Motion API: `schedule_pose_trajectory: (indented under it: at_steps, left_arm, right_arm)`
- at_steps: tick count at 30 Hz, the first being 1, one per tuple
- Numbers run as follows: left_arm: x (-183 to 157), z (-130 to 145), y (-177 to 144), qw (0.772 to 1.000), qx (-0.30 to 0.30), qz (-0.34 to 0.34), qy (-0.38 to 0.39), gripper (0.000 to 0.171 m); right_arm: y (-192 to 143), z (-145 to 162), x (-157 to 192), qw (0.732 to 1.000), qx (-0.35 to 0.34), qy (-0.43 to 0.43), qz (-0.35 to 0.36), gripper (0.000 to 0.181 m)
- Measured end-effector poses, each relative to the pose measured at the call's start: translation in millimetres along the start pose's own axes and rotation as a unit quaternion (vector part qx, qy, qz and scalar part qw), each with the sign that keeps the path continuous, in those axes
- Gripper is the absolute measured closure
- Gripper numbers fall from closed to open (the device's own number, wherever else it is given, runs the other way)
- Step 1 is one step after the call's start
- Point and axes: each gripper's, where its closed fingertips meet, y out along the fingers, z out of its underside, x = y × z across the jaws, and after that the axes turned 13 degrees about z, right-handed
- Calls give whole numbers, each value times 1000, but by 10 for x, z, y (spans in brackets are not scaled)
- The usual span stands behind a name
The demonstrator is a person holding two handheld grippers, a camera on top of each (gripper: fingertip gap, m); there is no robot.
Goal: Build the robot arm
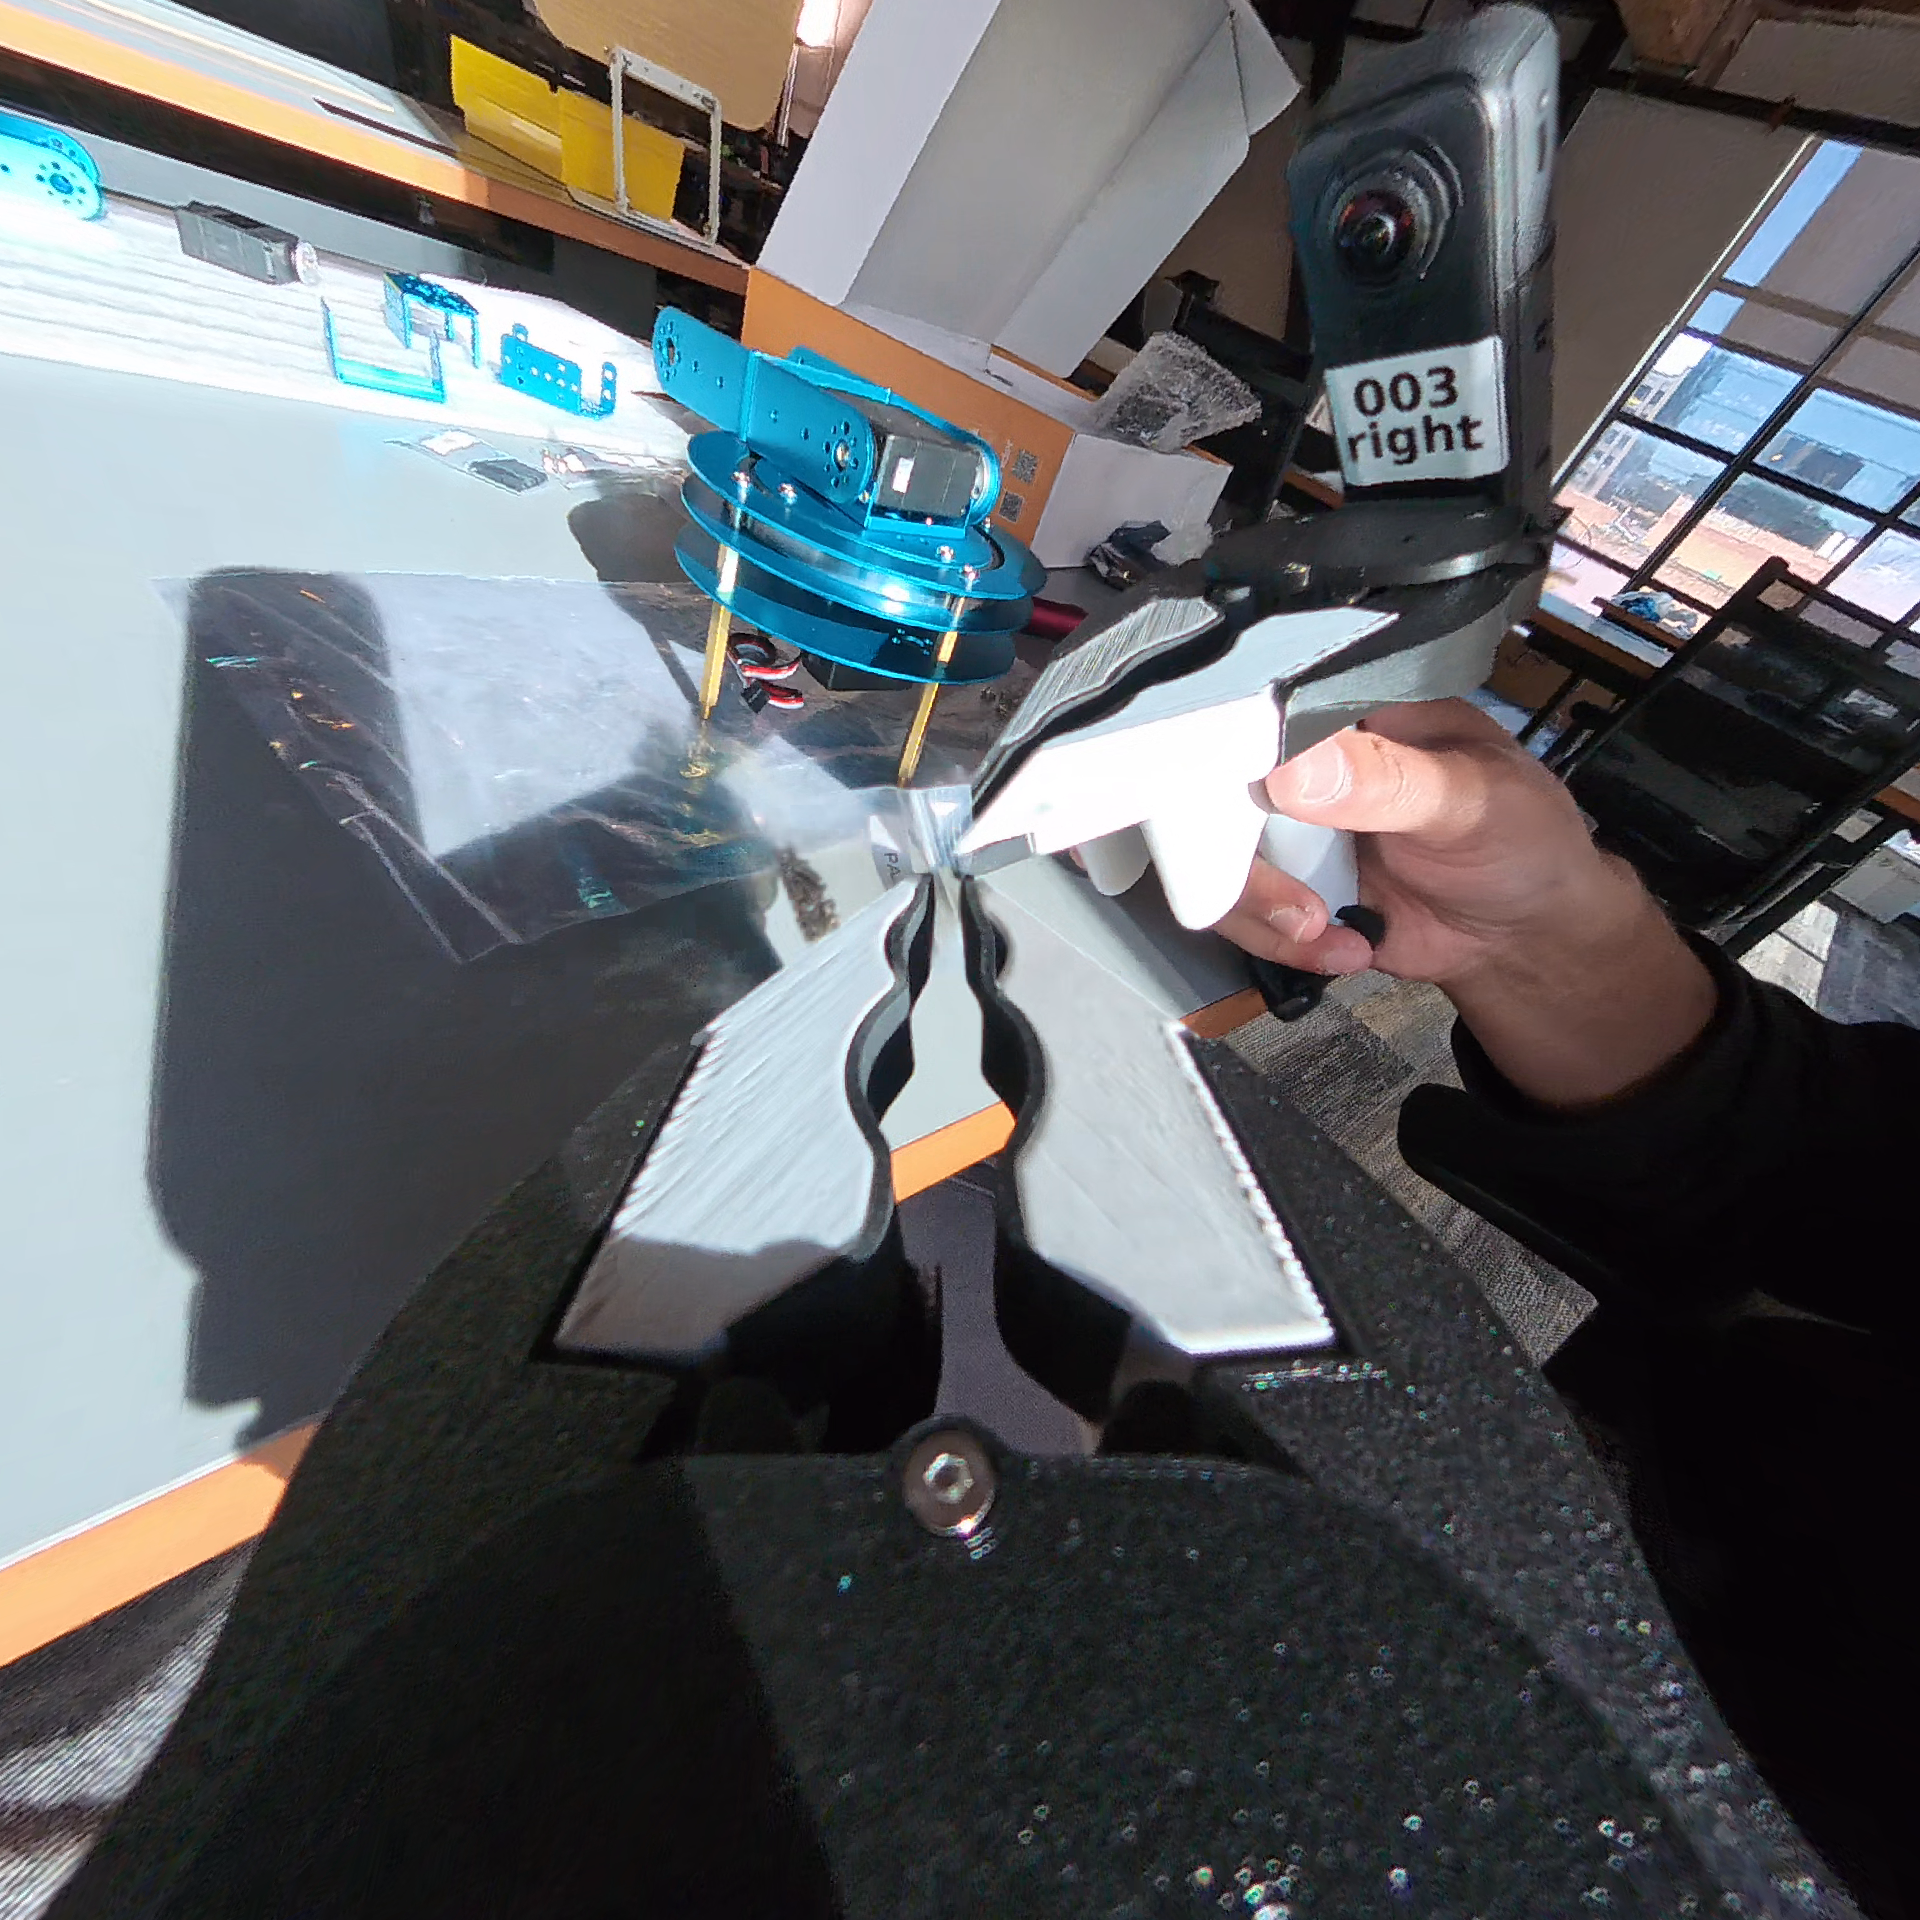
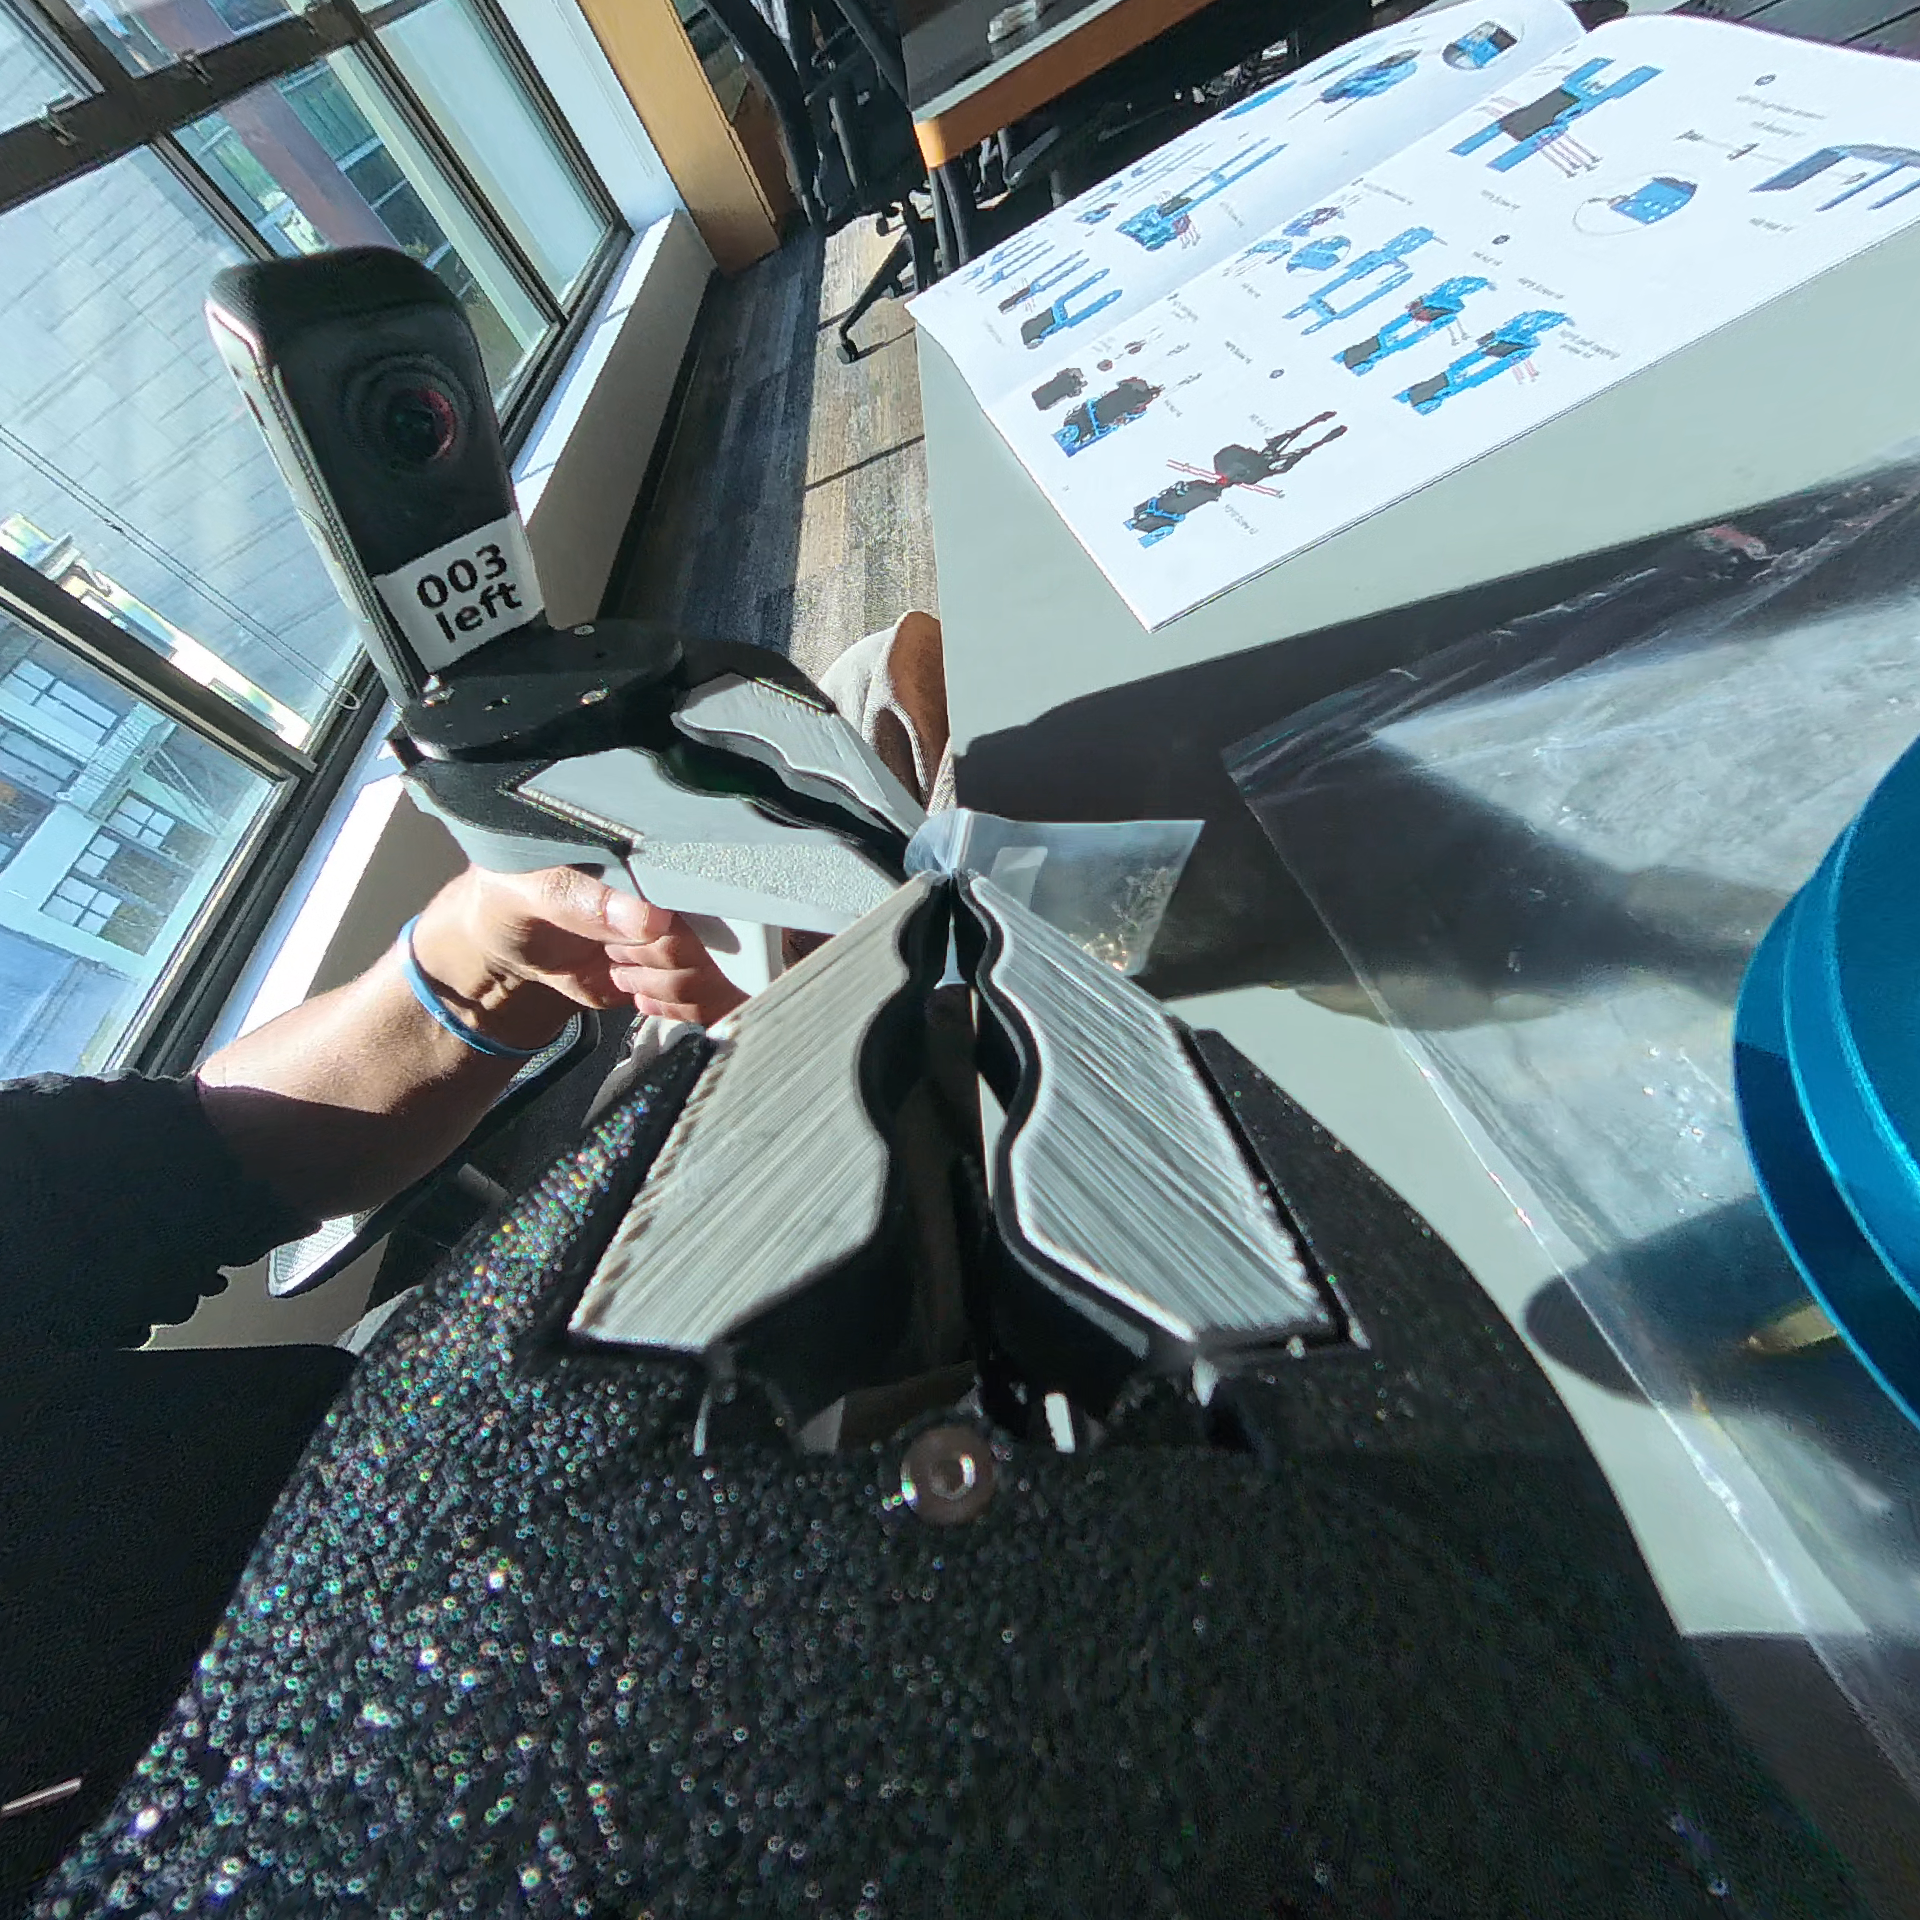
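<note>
My left gripper [image 1: 943, 883] and my right gripper [image 2: 951, 883] are both shut on the top edge of a small clear plastic bag [image 2: 1049, 862]. Their tips meet almost touching, just above the table's near corner. The bag holds small gold screws [image 2: 1132, 909] and hangs toward the table. In the left wrist view the bag [image 1: 899, 831] shows as a crumpled strip between my tips and the right gripper [image 1: 951, 847], which comes in from the right. In the right wrist view the left gripper [image 2: 914, 844] comes in from the left.
A blue round robot base [image 1: 862, 540] on brass standoffs stands just behind the bag, also in the right wrist view [image 2: 1849, 1091]. A large clear plastic sheet [image 1: 468, 727] lies on the grey table [image 1: 94, 623]. Blue brackets [image 1: 556, 374], an open manual [image 2: 1455, 312] and a white box [image 1: 987, 208] sit farther back.
</note>
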Motion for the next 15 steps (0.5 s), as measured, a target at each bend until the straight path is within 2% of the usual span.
schedule_pose_trajectory:
  at_steps: [2, 4, 9, 13, 15]
  left_arm:
    - [31, 17, -4, 1000, 12, -17, 11, 170]
    - [70, 46, 5, 998, 30, -48, 30, 170]
    - [204, 98, 33, 978, 76, -170, 92, 171]
    - [246, 118, 76, 980, 49, -188, 48, 171]
    - [317, 96, 34, 974, 45, -218, 37, 171]
  right_arm:
    - [14, 18, -16, 1000, -1, -11, 20, 177]
    - [33, 38, -47, 998, 0, -25, 49, 181]
    - [92, 75, -173, 991, 9, -56, 122, 181]
    - [97, 122, -290, 986, 25, -60, 155, 181]
    - [86, 126, -377, 973, 29, -88, 211, 181]
